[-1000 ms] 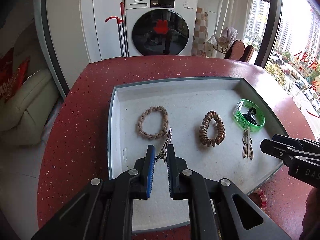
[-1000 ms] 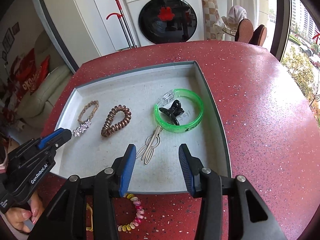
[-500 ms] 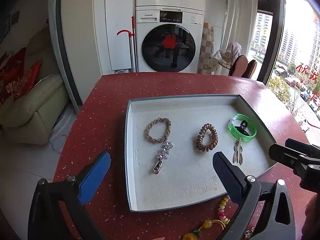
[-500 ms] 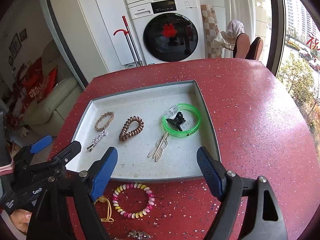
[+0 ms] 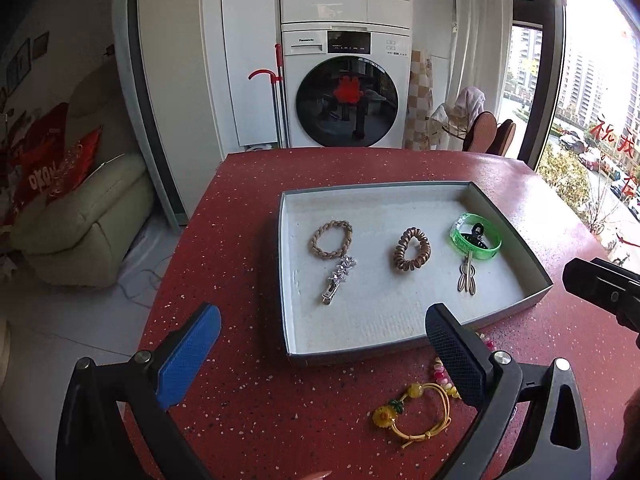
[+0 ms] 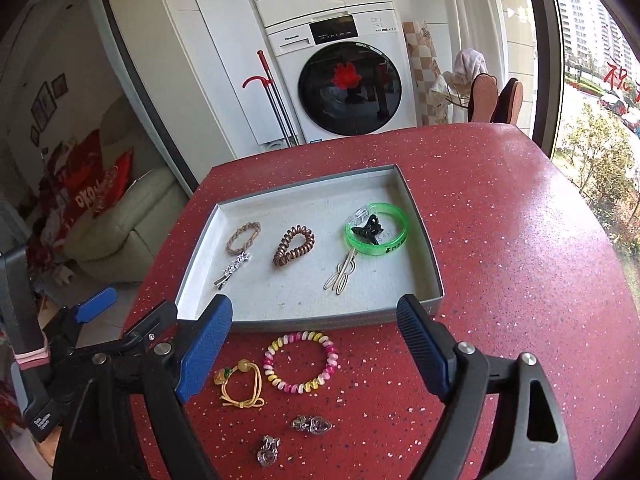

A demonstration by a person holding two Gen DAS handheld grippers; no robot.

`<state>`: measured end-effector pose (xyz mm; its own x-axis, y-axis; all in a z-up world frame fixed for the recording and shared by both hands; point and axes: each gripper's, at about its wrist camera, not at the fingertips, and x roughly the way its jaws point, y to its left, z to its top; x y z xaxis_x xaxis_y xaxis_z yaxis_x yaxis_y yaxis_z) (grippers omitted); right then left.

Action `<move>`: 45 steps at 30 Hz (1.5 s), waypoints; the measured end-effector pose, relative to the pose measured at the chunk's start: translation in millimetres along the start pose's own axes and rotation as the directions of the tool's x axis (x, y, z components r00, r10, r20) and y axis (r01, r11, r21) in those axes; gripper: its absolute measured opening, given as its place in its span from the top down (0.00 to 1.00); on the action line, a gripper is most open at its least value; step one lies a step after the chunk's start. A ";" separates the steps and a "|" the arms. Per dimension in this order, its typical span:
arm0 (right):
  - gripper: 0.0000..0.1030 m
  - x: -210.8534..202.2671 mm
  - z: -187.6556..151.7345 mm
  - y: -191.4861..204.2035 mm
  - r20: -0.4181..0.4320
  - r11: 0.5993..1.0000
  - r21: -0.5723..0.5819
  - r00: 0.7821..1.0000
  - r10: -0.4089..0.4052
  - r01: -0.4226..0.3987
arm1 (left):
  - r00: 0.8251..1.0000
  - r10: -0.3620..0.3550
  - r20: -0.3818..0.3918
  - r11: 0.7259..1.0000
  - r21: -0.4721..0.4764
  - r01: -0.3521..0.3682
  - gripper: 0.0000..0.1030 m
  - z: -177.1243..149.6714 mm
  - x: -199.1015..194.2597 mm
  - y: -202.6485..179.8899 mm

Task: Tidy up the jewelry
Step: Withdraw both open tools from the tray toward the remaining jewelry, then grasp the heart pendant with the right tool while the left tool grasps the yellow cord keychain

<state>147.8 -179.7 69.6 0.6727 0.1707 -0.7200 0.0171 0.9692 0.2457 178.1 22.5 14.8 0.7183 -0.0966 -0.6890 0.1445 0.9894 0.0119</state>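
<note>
In the grey tray (image 5: 400,196) (image 6: 304,320) lie a braided band (image 5: 332,240) (image 6: 243,238), a silver star clip (image 5: 339,280) (image 6: 234,270) just below it, a brown spiral tie (image 5: 411,250) (image 6: 293,246), a green bangle (image 5: 480,254) (image 6: 384,250) around a black claw clip (image 5: 474,234), and a beige hairpin (image 5: 466,278) (image 6: 342,276). My left gripper (image 5: 322,332) hovers wide open and empty over the tray's near left corner. My right gripper (image 6: 316,312) is open and empty above the tray's front wall.
On the red table in front of the tray lie a pastel bead bracelet (image 6: 298,336), a yellow cord tie (image 6: 256,380) (image 5: 384,416) and two small metal charms (image 6: 312,425). A washing machine (image 5: 346,92) stands beyond the table, a sofa (image 5: 80,224) at the left.
The left gripper let go of the star clip, which now lies in the tray. Both grippers opened wide and drew back and up from the tray.
</note>
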 end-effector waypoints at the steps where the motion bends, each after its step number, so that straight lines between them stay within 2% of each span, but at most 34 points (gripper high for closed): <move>1: 0.16 -1.8 -2.8 0.6 -0.005 1.000 -0.001 1.000 -0.004 0.004 | 1.000 0.002 0.002 1.000 0.004 -0.002 0.00 -2.2 -2.4 -0.3; 12: 0.16 -13.0 -30.7 4.4 -0.042 1.000 -0.013 0.999 -0.016 0.016 | 1.000 -0.004 -0.011 0.999 0.033 0.005 0.00 -24.8 -16.9 -4.3; 17: 0.16 -8.9 -48.5 1.1 -0.085 0.999 -0.028 0.996 -0.025 0.023 | 0.998 -0.034 -0.043 0.998 0.059 0.036 0.00 -39.2 -12.9 -4.6; 22: 0.16 3.6 -74.2 -2.7 -0.148 0.996 -0.066 0.987 -0.068 0.059 | 0.994 -0.054 -0.098 0.995 0.076 0.061 0.00 -59.4 -2.0 -4.8; 28: 0.16 21.6 -93.2 -9.0 -0.207 0.992 -0.101 0.974 -0.090 0.071 | 0.986 -0.073 -0.152 0.985 0.142 0.095 0.00 -79.0 11.5 -18.3; 35: 0.28 38.3 -98.5 -10.8 -0.243 0.986 -0.152 0.965 -0.100 0.064 | 0.981 -0.075 -0.180 0.979 0.172 0.107 0.00 -82.7 24.3 -24.4; 42: 0.34 47.2 -99.5 5.8 -0.225 0.970 -0.241 0.971 -0.083 0.026 | 0.980 -0.063 -0.188 0.977 0.188 0.099 0.00 -77.9 37.1 -26.6; 45: 0.43 51.1 -101.1 15.6 -0.211 0.955 -0.295 0.972 -0.101 0.035 | 0.981 -0.060 -0.185 0.976 0.197 0.097 0.00 -76.1 39.3 -29.5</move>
<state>107.7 -137.9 -29.0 0.4965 0.1056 -0.8616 -0.1781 0.9838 0.0179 150.3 -2.3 -67.8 0.5700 -0.1344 -0.8106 0.3449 0.9346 0.0875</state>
